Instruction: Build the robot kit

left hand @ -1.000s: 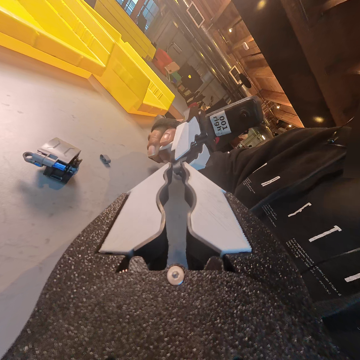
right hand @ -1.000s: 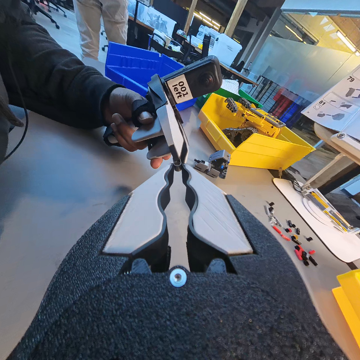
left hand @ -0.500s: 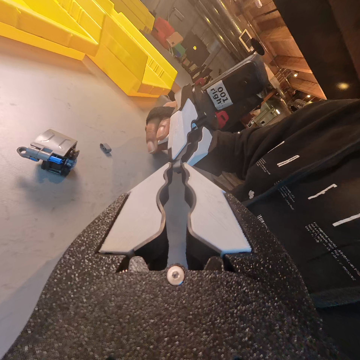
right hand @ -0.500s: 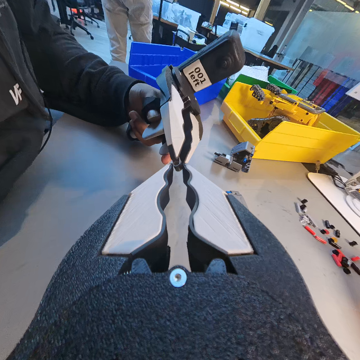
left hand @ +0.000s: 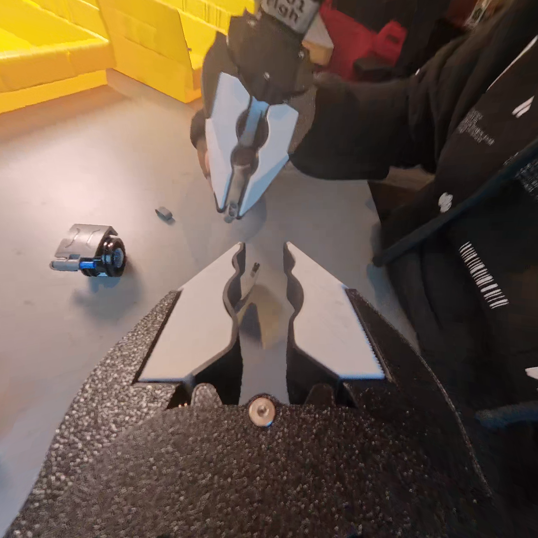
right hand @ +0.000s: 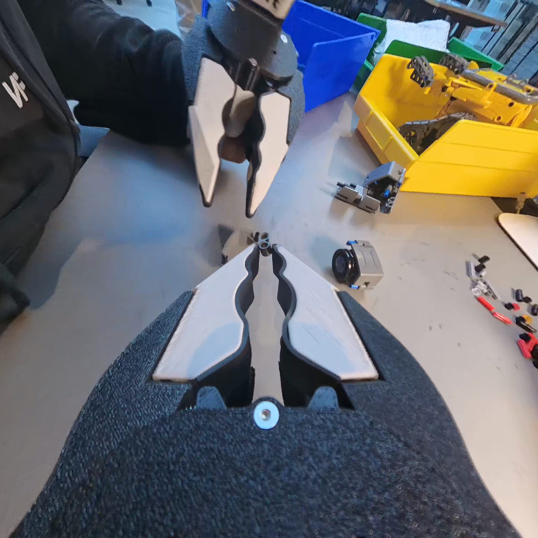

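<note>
**Q:** What did each tool hold?

**A:** The right gripper [right hand: 265,247] had its jaws drawn almost together, nipping a small dark twin-hole connector [right hand: 264,241] at the very tips, just above the grey table [right hand: 116,233]. The left gripper [right hand: 228,209], at 12 o'clock from those tips in the right wrist view, stood spread and held nothing. A thin grey panel piece [right hand: 233,241] lay under it, at 10 o'clock of the connector. Whether the panel touched the connector could not be told.

**Q:** What lay around them?

**A:** A black wheel with a grey fender [right hand: 356,266] rested at 3 o'clock. A grey block assembly [right hand: 372,189] sat at 2 o'clock, just beside a yellow bin [right hand: 465,163]. Loose red and black pins [right hand: 509,305] were scattered at 4 o'clock. In the left wrist view, a stray dark sleeve [left hand: 164,212] lay at 9 o'clock of the right gripper's tips.

**Q:** How would the connector likely handle?

**A:** It appeared to be rigid moulded plastic, very light and smooth, and so prone to twisting or popping out of a tip grip. The flat sides across the two barrels probably offered the surest hold. The open bores would best be left uncovered. Breakage seemed unlikely, and loss by slipping the greater risk.
</note>
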`<control>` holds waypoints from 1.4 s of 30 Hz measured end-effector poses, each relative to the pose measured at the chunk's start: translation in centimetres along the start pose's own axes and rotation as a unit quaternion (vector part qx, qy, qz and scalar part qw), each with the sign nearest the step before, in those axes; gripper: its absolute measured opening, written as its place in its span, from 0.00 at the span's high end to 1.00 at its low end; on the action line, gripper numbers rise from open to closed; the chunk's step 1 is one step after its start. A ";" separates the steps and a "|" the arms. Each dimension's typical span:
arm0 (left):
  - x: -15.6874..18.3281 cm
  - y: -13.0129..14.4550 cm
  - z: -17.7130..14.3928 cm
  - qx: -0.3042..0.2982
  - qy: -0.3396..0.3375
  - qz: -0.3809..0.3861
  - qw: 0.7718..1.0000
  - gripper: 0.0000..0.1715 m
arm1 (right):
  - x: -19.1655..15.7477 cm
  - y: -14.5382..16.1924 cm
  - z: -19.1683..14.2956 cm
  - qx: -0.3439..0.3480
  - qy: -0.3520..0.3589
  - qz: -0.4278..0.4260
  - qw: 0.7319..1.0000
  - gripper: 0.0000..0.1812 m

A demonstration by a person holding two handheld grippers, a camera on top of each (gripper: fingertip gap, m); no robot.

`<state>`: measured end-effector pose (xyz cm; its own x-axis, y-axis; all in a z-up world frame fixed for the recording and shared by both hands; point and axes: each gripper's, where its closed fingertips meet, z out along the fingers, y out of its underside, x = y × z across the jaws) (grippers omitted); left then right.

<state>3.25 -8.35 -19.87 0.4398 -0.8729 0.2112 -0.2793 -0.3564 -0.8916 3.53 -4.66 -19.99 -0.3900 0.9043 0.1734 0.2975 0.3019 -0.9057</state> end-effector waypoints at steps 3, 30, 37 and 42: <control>0.2 1.2 0.6 -0.049 -0.025 0.071 0.996 0.83 | 0.4 0.7 -0.3 -0.012 0.003 0.009 1.000 0.96; -0.6 3.3 1.3 -0.120 -0.052 0.167 0.977 0.96 | -0.8 1.8 0.7 -0.038 -0.027 0.022 0.999 0.96; -2.6 2.5 -1.8 -0.106 -0.105 0.161 0.976 0.93 | -1.0 2.1 0.9 -0.051 -0.030 0.017 0.998 0.96; -2.1 4.2 -2.4 -0.133 -0.064 0.104 0.984 0.89 | -2.0 2.2 1.5 -0.064 -0.049 0.007 0.997 0.96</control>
<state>-0.86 -8.81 -23.06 0.4496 -0.8926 -0.0318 -0.5796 -0.2645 -0.7708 3.65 -6.27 -22.95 -0.4659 0.8771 0.1172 0.4097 0.3312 -0.8500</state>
